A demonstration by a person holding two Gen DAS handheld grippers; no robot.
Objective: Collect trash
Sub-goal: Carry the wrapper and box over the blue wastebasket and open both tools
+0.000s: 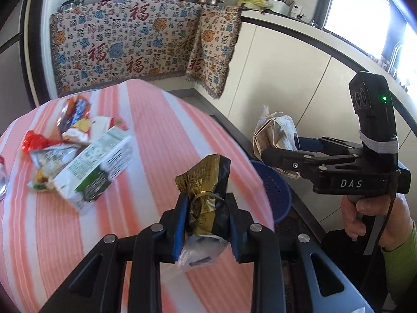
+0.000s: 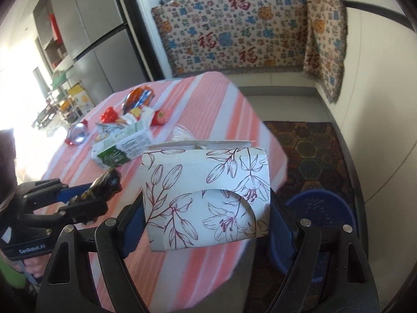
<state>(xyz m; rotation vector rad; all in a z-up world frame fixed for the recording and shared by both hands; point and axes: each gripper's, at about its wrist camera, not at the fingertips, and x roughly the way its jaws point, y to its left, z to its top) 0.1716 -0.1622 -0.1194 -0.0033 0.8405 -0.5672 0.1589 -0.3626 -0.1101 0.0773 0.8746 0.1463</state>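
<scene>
My left gripper (image 1: 207, 224) is shut on a crumpled gold and black wrapper (image 1: 206, 190), held above the striped table near its right edge; it also shows in the right wrist view (image 2: 104, 186). My right gripper (image 2: 206, 224) is shut on a white floral tissue box (image 2: 206, 195), held over the table's edge; the box shows in the left wrist view (image 1: 276, 135). A blue bin (image 2: 323, 208) stands on the floor below right, also in the left wrist view (image 1: 276, 190). A green and white carton (image 1: 96, 167) and several wrappers (image 1: 73, 120) lie on the table.
The table wears a pink and white striped cloth (image 1: 156, 120). A metal can (image 2: 77, 133) and a red wrapper (image 2: 109, 114) lie at its left. A patterned rug (image 2: 312, 151) covers the floor. White cabinets (image 1: 286, 65) run along the right.
</scene>
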